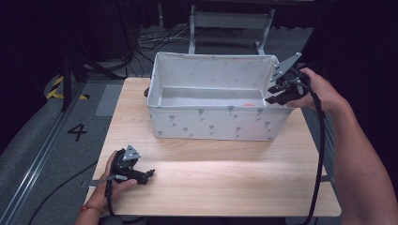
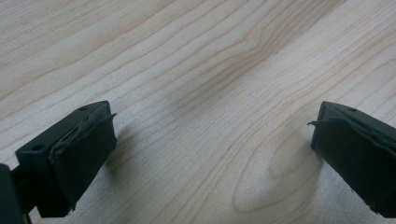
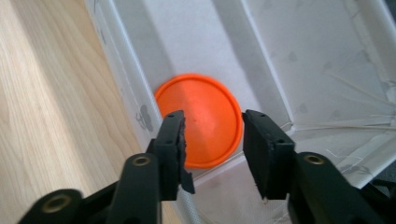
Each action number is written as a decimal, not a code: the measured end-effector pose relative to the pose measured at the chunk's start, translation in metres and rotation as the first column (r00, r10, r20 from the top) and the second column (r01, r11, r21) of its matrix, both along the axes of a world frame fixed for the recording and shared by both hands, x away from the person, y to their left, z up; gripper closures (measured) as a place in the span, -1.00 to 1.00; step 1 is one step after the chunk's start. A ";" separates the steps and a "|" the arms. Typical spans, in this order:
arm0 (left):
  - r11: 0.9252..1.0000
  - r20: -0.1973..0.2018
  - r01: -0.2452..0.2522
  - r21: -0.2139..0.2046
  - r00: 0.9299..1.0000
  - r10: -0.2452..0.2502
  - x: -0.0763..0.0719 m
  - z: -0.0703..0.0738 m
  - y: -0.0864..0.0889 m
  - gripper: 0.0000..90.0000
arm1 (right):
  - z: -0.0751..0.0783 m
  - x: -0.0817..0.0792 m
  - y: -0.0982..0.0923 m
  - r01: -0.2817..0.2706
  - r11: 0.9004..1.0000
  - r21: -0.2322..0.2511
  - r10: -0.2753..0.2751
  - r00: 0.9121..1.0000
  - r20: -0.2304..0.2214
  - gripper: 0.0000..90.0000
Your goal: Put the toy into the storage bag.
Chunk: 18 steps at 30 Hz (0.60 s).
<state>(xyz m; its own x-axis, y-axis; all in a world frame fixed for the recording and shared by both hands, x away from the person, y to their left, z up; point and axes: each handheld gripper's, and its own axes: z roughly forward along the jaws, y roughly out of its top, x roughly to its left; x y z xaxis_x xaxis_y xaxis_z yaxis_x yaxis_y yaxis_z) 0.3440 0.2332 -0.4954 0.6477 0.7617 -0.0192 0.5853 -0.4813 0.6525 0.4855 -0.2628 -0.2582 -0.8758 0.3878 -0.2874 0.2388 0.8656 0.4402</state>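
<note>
A flat, round orange disc (image 3: 201, 119) (plain, with a slightly raised rim) lies on the bin (image 1: 216, 123) floor, against its near wall. The right gripper (image 3: 212, 140) hovers over the bin's right corner, jaws apart, gripping nothing. The left gripper (image 1: 141, 174) rests on the table (image 1: 225, 183) in front of the bin, jaws spread wide.

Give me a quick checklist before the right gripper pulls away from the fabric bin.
1. Orange disc lies flat on the bin floor: ok.
2. Right gripper fingers free of the disc: ok, they stand apart above it.
3. Fabric bin upright on the table: ok.
4. Right gripper clear of the bin's rim: cannot tell.
5. Left gripper open, nothing between its fingers: ok.
</note>
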 end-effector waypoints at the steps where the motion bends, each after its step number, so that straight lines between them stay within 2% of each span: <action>1: 1.000 0.000 0.000 0.001 1.000 0.000 0.000 0.000 0.000 -1.00 | 0.001 -0.001 -0.002 0.001 1.000 0.012 -0.001 1.000 0.003 0.22; 3: 1.000 0.000 0.000 0.001 1.000 0.000 0.000 0.000 0.000 -1.00 | 0.004 -0.004 -0.009 0.031 0.998 0.052 -0.032 0.999 0.027 0.08; 5: 1.000 0.000 0.000 0.000 1.000 0.000 0.000 0.000 0.000 -1.00 | 0.005 -0.006 -0.011 0.033 0.997 0.071 -0.036 0.999 0.034 0.06; 6: 1.000 0.000 0.000 0.000 1.000 0.000 0.000 0.000 0.000 -1.00 | 0.009 -0.011 -0.016 0.044 0.992 0.116 -0.051 0.997 0.057 -0.07; 7: 1.000 0.000 0.000 0.000 1.000 0.000 0.000 0.000 0.000 -1.00 | 0.011 -0.013 -0.019 0.040 0.989 0.142 -0.049 0.997 0.059 -0.06; 8: 1.000 0.000 0.000 0.000 1.000 0.000 0.000 0.000 0.000 -1.00 | 0.011 -0.013 -0.019 0.040 0.989 0.142 -0.049 0.997 0.059 -0.06; 11: 1.000 0.000 0.001 0.000 1.000 -0.001 0.000 0.000 0.000 -1.00 | 0.015 -0.021 -0.027 0.049 0.976 0.213 -0.067 0.995 0.075 -0.12; 16: 1.000 0.000 0.001 0.000 1.000 -0.001 0.000 0.000 0.000 -1.00 | 0.017 -0.033 -0.034 0.056 0.962 0.266 -0.089 0.990 0.113 -0.31; 18: 1.000 0.000 0.001 0.001 1.000 -0.001 0.000 0.000 0.000 -1.00 | 0.018 -0.039 -0.039 0.065 0.949 0.308 -0.106 0.987 0.119 -0.38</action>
